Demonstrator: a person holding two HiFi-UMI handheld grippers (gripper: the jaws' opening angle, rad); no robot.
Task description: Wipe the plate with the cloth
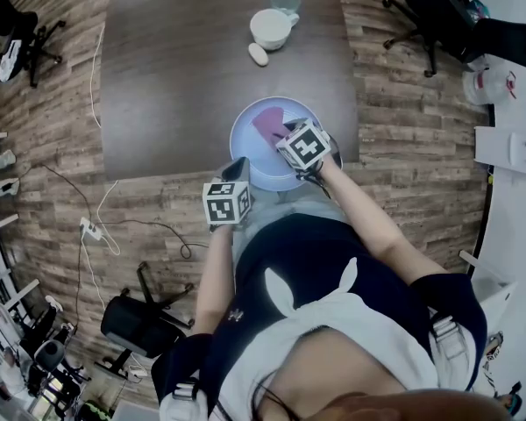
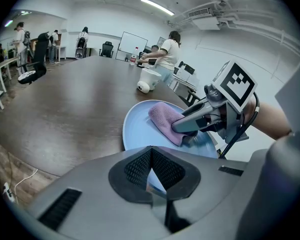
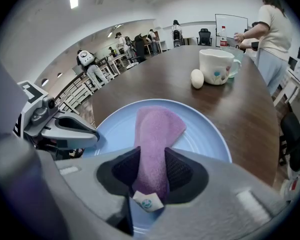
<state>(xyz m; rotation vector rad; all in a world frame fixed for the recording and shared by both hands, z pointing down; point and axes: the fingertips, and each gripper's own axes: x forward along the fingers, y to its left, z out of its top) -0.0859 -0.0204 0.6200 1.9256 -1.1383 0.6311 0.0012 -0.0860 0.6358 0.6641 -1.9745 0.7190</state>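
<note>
White mug (image 1: 270,27), pale egg (image 1: 258,53) beside it — dark table (image 1: 175,86), office chairs (image 1: 136,323), plank floor (image 1: 403,103)

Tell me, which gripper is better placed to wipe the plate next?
The right gripper: its fingers pinch the purple cloth, which lies on the blue plate. The left gripper holds the plate's rim steady.

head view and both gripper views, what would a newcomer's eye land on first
The pale blue plate at the near edge of the dark table, with a purple cloth lying on it. The right gripper is clamped on the cloth's near end, while the left gripper pinches the plate's rim. Farther back stand a white mug and an egg-shaped thing.
</note>
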